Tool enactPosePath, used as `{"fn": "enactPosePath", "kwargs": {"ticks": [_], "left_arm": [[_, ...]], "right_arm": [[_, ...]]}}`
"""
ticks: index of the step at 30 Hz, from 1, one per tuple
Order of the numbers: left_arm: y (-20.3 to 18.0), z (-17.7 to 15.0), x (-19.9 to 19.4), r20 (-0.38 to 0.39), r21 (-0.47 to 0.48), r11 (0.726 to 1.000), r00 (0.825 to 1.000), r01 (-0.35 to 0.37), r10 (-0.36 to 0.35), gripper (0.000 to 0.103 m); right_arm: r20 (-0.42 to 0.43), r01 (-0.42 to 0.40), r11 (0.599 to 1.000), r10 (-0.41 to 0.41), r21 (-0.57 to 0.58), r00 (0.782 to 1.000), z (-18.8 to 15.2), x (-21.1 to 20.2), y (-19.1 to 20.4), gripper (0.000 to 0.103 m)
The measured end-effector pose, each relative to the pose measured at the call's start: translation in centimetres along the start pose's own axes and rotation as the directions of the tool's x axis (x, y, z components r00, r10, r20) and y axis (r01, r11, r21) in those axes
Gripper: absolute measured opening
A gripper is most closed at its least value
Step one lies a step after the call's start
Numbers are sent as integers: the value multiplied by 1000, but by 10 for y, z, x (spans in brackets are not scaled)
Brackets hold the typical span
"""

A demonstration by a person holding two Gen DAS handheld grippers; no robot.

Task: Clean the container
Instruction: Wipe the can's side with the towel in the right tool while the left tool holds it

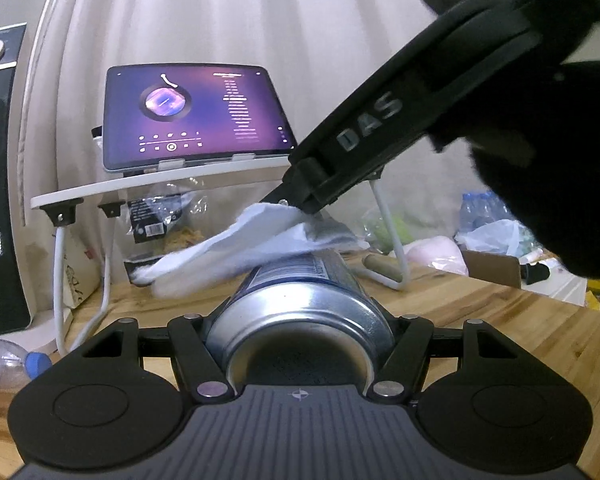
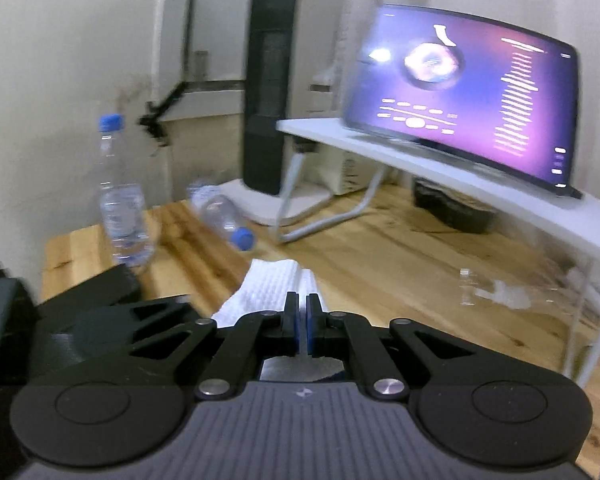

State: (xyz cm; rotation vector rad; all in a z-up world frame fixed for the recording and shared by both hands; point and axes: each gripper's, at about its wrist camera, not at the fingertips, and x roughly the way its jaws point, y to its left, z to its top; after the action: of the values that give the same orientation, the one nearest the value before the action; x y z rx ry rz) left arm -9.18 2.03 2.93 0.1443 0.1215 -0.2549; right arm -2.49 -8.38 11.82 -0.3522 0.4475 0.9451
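A silver metal can (image 1: 300,312) with a blue label lies lengthwise between my left gripper's (image 1: 300,320) fingers, base toward the camera, held above the wooden table. My right gripper (image 1: 296,204) reaches in from the upper right, shut on a white cloth (image 1: 236,248) that rests on the far top of the can. In the right wrist view the right gripper (image 2: 302,312) is closed on the white cloth (image 2: 272,284), which hangs forward past the fingertips; the can is hidden beneath it.
A tablet (image 1: 192,116) stands on a white riser shelf (image 1: 148,186) on the wooden table (image 1: 480,320). A black tower appliance (image 2: 270,80) stands at the back left. One water bottle (image 2: 122,196) stands upright; another (image 2: 228,220) lies down. Bags and clutter sit far right (image 1: 488,236).
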Motion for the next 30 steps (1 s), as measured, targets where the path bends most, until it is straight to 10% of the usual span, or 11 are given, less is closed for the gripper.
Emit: {"fn": "enactPosePath", "kwargs": {"ticks": [7, 18, 30], "left_arm": [[0, -1, -3, 5, -3, 1000, 1000, -1, 1, 67], [0, 0, -4, 12, 5, 1000, 1000, 0, 0, 67], [10, -1, -3, 6, -65, 998, 1000, -25, 25, 67]], "right_arm": [[-4, -68, 998, 68, -14, 998, -8, -23, 17, 7], [12, 110, 992, -111, 66, 994, -13, -16, -29, 7], [17, -37, 996, 35, 80, 999, -26, -32, 4, 7]]}}
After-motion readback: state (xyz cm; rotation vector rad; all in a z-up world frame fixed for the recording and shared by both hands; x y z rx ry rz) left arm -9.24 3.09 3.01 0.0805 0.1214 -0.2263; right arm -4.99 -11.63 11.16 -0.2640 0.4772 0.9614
